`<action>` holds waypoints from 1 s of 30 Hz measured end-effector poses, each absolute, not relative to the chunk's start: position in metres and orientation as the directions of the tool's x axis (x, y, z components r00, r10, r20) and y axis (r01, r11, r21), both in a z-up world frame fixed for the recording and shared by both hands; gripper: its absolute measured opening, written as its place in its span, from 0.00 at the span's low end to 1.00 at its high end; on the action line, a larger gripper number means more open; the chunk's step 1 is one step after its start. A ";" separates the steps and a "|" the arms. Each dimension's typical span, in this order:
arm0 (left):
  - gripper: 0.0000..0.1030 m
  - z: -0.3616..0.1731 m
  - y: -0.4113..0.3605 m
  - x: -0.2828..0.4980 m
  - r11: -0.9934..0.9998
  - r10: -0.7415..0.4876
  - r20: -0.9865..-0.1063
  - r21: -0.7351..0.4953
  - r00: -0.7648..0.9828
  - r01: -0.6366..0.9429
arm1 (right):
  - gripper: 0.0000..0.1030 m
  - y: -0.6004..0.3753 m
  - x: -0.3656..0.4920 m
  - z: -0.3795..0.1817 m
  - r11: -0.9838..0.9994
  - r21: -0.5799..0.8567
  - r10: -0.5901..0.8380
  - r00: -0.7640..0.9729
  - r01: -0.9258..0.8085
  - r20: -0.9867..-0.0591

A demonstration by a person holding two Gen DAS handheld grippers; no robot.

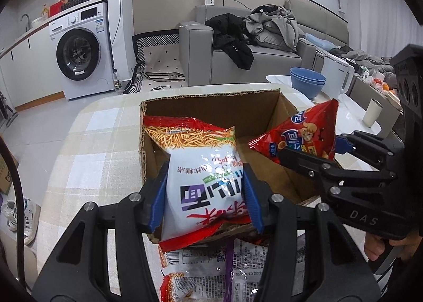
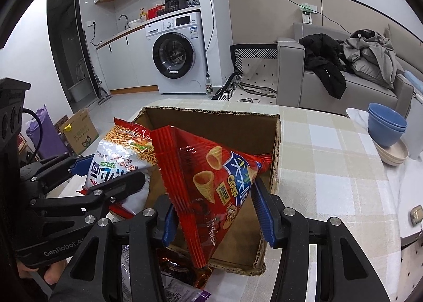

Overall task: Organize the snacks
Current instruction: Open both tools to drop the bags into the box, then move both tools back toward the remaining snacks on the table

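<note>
An open cardboard box stands on the checked tablecloth. My left gripper is shut on a white and red noodle-snack bag, holding it over the box's near left part; the bag also shows in the right wrist view. My right gripper is shut on a red cone-crisp bag, held tilted over the box's near edge; it shows in the left wrist view with the right gripper at the box's right side. More snack packets lie on the table in front of the box.
Stacked blue bowls sit on a beige plate at the table's right. A white kettle and a white cup stand beyond. A sofa with clothes and a washing machine are behind.
</note>
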State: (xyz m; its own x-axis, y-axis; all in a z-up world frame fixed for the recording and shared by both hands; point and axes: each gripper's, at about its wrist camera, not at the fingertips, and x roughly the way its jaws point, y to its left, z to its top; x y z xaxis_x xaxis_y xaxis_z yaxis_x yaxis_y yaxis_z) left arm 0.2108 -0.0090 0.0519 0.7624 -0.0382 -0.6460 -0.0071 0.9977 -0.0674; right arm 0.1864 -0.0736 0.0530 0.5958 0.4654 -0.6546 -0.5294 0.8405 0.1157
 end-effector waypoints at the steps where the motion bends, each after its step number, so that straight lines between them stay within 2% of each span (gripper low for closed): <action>1: 0.47 0.052 -0.009 0.211 0.997 -0.044 -0.646 -0.075 0.762 -0.006 | 0.52 -0.076 0.186 0.053 0.840 0.120 0.469 0.596 -0.530 -0.652; 3: 0.48 0.051 -0.007 0.211 0.996 -0.054 -0.648 -0.088 0.760 -0.004 | 0.55 -0.079 0.183 0.054 0.832 0.134 0.486 0.592 -0.538 -0.642; 6: 0.53 0.049 -0.003 0.207 0.995 -0.061 -0.645 -0.103 0.762 -0.008 | 0.69 -0.083 0.178 0.057 0.826 0.130 0.498 0.602 -0.549 -0.624; 7: 0.63 0.050 -0.001 0.205 0.994 -0.062 -0.641 -0.110 0.765 -0.011 | 0.73 -0.085 0.176 0.059 0.824 0.127 0.501 0.607 -0.552 -0.617; 11: 0.79 0.054 0.004 0.196 0.987 -0.100 -0.623 -0.158 0.776 0.001 | 0.87 -0.092 0.170 0.064 0.822 0.145 0.514 0.607 -0.551 -0.606; 13: 0.91 0.057 0.006 0.189 0.987 -0.094 -0.614 -0.159 0.784 -0.006 | 0.97 -0.097 0.166 0.067 0.825 0.154 0.517 0.615 -0.544 -0.596; 15: 0.99 0.059 0.007 0.180 0.988 -0.072 -0.607 -0.150 0.792 -0.025 | 0.99 -0.103 0.162 0.070 0.825 0.171 0.527 0.621 -0.539 -0.580; 30: 0.99 0.065 0.009 0.106 0.988 -0.068 -0.584 -0.152 0.809 -0.027 | 1.00 -0.133 0.119 0.076 0.839 0.193 0.513 0.621 -0.509 -0.592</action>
